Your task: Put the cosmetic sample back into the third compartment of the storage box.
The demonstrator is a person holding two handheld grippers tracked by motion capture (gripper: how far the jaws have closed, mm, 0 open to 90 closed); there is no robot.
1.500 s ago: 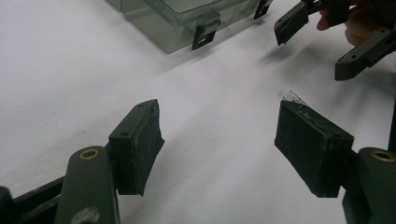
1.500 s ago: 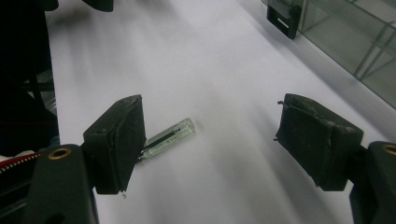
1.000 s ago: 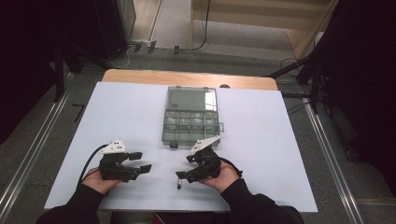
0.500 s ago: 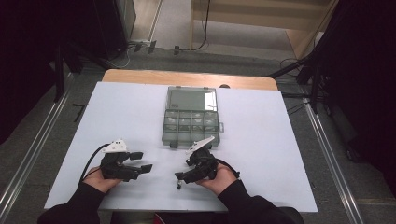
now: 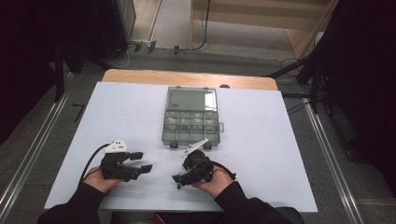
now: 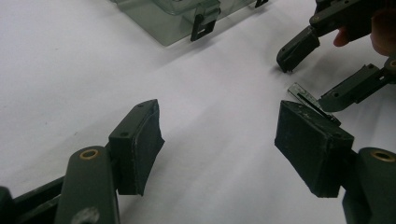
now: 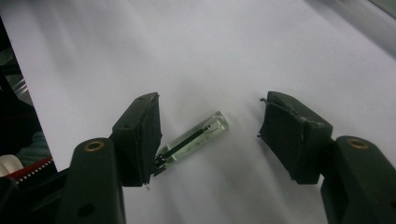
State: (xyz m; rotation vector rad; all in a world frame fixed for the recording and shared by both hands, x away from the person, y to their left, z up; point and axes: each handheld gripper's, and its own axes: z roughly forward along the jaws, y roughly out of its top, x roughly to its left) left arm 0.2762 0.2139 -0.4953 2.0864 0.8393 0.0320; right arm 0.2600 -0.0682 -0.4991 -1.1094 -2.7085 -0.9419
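Jaws of the right gripper (image 7: 210,135) stand apart and have just been closing in, with a small clear glass component (image 7: 196,140) lying on the white table sheet (image 7: 233,46) between them; the pads do not yet press on it. One end of the little piece, the end with thin dark leads, lies just at the edge of the left-hand pad (image 7: 140,140) in the right gripper view, while the other pad is well clear of the glass tip. A dark strip runs along the inside of the clear body.

In the left gripper view the same component (image 6: 308,100) shows beside one finger of the right gripper (image 6: 322,70), flat on the sheet.

The left gripper (image 6: 219,149) has its jaws spread wide over bare sheet, nothing between them. In the high view it (image 5: 140,161) sits near the front edge of the table, held in the person's left hand, with the right gripper (image 5: 180,179) near it to the right.

Beyond both, near the middle of the sheet, lies a clear plastic compartment box (image 5: 190,116), its lid closed and small parts dimly showing in the row of cells nearest the person
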